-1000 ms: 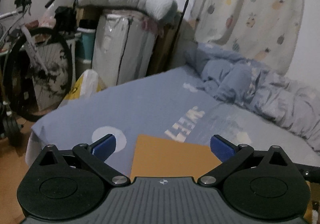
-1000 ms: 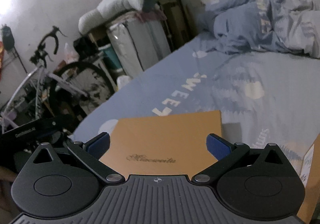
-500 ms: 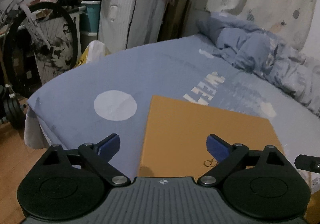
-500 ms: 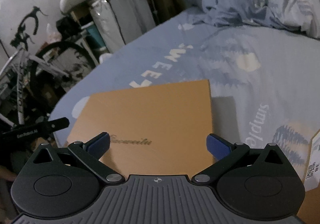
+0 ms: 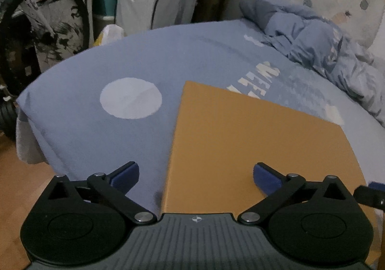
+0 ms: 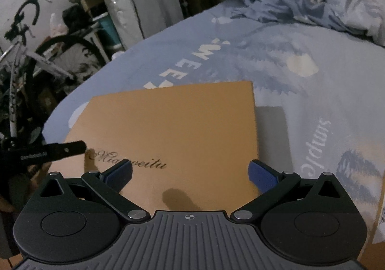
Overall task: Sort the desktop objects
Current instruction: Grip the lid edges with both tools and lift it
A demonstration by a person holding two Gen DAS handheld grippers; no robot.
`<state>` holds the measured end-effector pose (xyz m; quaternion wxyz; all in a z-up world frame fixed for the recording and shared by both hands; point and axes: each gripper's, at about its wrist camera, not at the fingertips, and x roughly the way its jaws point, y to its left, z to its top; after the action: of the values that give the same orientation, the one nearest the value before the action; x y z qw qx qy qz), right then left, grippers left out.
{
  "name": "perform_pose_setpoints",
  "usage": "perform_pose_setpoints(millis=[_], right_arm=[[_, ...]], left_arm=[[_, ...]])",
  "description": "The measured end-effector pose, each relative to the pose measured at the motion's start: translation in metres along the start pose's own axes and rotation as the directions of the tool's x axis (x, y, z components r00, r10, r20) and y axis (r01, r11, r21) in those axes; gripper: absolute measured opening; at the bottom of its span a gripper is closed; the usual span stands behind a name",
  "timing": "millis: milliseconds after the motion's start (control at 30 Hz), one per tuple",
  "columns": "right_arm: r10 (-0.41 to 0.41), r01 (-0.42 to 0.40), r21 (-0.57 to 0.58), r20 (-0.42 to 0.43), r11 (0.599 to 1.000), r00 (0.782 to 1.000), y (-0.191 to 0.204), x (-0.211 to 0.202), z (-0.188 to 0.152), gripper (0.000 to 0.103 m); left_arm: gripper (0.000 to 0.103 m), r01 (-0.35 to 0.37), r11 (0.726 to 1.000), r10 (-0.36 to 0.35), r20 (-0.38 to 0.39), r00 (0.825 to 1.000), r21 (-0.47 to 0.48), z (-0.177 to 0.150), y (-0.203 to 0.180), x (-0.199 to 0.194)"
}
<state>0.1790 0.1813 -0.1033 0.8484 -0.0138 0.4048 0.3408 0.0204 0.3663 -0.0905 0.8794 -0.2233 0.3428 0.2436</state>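
Left claw (image 5: 196, 174): jaws spread to full width, nothing between the pads; they have just been opening, and no object sits in the gap. Right claw (image 6: 191, 173): jaws likewise spread wide and empty.

Orange flat box (image 6: 173, 135): lies flat on the bed (image 5: 108, 58) directly ahead of and beneath both claws. Its left edge falls between the left claw's pads, while the right claw's pads sit over the lid near its right edge. A script logo is printed on the lid just ahead of the right claw's left pad.

Handling judgement: it appears to be stiff card, probably light, with a smooth lid that offers no purchase from above. The broad face looks wider than either claw's spread, so the thin side edges are the likely hold, one claw per side. The soft bedding beneath may give under pressure.

Beyond the box: a rumpled quilt (image 5: 320, 36) well ahead; a bicycle (image 6: 31, 70) off the bed, far ahead to the left.
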Motion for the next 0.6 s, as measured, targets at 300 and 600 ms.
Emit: perform_pose_setpoints(millis=[300, 600], right_arm=[[-0.081, 0.081, 0.024, -0.023, 0.996, 0.996, -0.010, 0.012, -0.002, 0.103], [-0.073, 0.075, 0.060, -0.034, 0.995, 0.997, -0.010, 0.018, -0.011, 0.103]], left_arm=[[0.103, 0.044, 0.999, -0.044, -0.003, 0.999, 0.010, 0.000, -0.006, 0.007], [0.103, 0.024, 1.000, -0.024, 0.020, 1.000, -0.003, -0.003, -0.016, 0.011]])
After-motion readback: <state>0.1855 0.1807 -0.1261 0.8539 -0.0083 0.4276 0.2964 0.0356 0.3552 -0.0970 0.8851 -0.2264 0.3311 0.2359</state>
